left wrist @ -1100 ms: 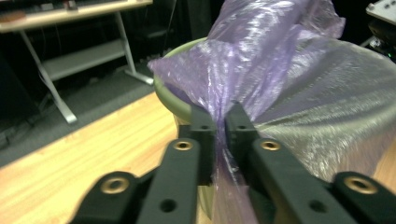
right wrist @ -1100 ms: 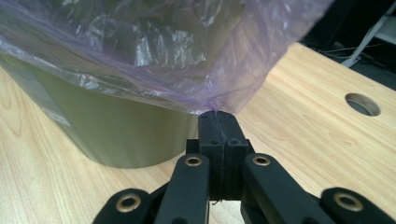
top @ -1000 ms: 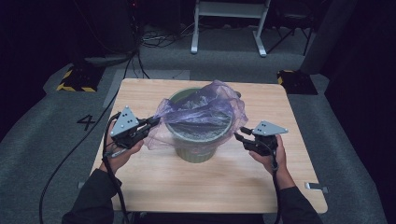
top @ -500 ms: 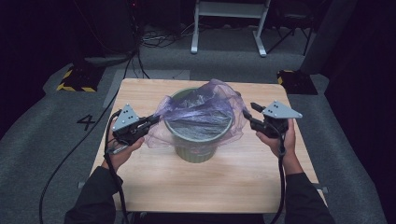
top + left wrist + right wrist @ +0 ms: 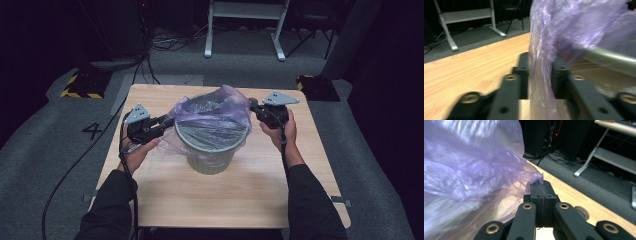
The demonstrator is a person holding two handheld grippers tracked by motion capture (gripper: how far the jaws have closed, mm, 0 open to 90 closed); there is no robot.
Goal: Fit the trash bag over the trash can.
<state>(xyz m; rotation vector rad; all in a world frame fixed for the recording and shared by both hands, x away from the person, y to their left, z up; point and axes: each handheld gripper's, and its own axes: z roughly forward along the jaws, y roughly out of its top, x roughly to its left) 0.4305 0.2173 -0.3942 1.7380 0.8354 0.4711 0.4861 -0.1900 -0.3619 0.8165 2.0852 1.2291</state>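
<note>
- Green bin [image 5: 210,150] stood upright at mid tabletop [image 5: 240,195], purple bag [image 5: 212,112] draped into and over its rim, loose film billowing above the mouth.
- Left tongs [image 5: 167,121] reached in from the bin's left, level with the rim; jaws parted and just then opening, a fold of bag film [image 5: 541,75] hanging between them with gaps at both pads, so apparently no longer pinched.
- Right tongs [image 5: 253,105] sat at the far right of the rim, jaws shut tight and just then closed, a small peak of film [image 5: 537,177] clamped between the pads.
- Key relation: bag edge ran round the rim between the two tongs, left at the near left of the rim, right at its far right; bin directly between the hands.
- Judged step: seating the bag's edge over the rim, the right side held, the left side released or regripping.
- Judged next need: pull by the right tongs outward and down past the rim on its own side, the slack film still high there; risk of tipping the light bin if tugged sideways.
</note>
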